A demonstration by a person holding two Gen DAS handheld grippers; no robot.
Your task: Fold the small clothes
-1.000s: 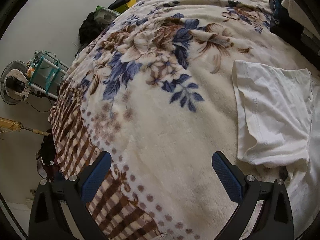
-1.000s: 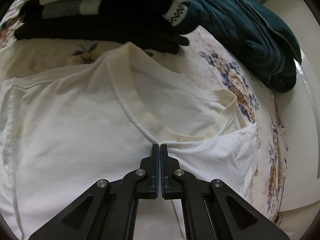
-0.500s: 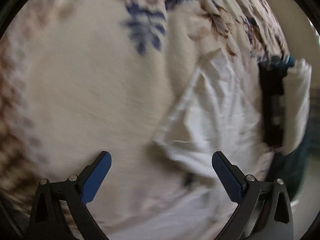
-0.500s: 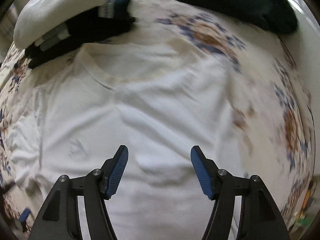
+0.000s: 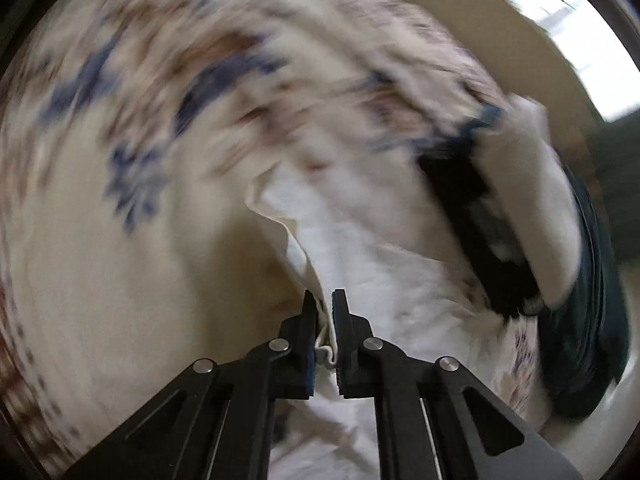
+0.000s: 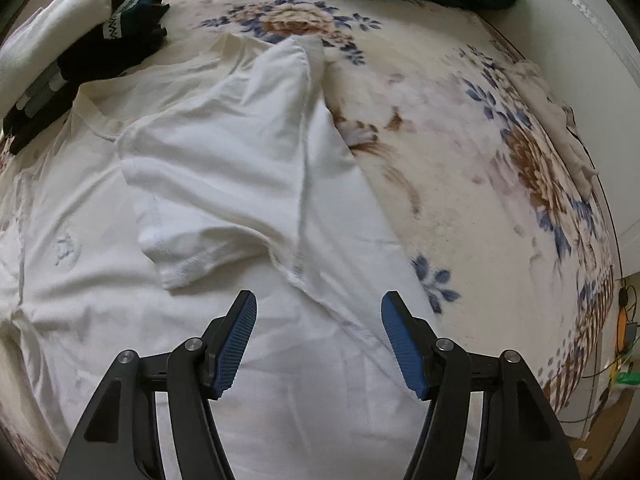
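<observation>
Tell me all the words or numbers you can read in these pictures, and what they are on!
There are no words or numbers I can read.
Dark folded garment: a white band with a black zigzag pattern, not letters.
White T-shirt: a faint pale mark on the chest, too faint to read.
Floral blanket: only flowers, no writing.
The left wrist view is too blurred to read anything.

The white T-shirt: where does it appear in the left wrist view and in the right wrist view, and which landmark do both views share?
Left wrist view: the white T-shirt runs from the centre down to the bottom edge, its edge pinched in the left gripper.
Right wrist view: it fills the left and centre, under the open right gripper.
Shared landmark: the black folded clothes.
</observation>
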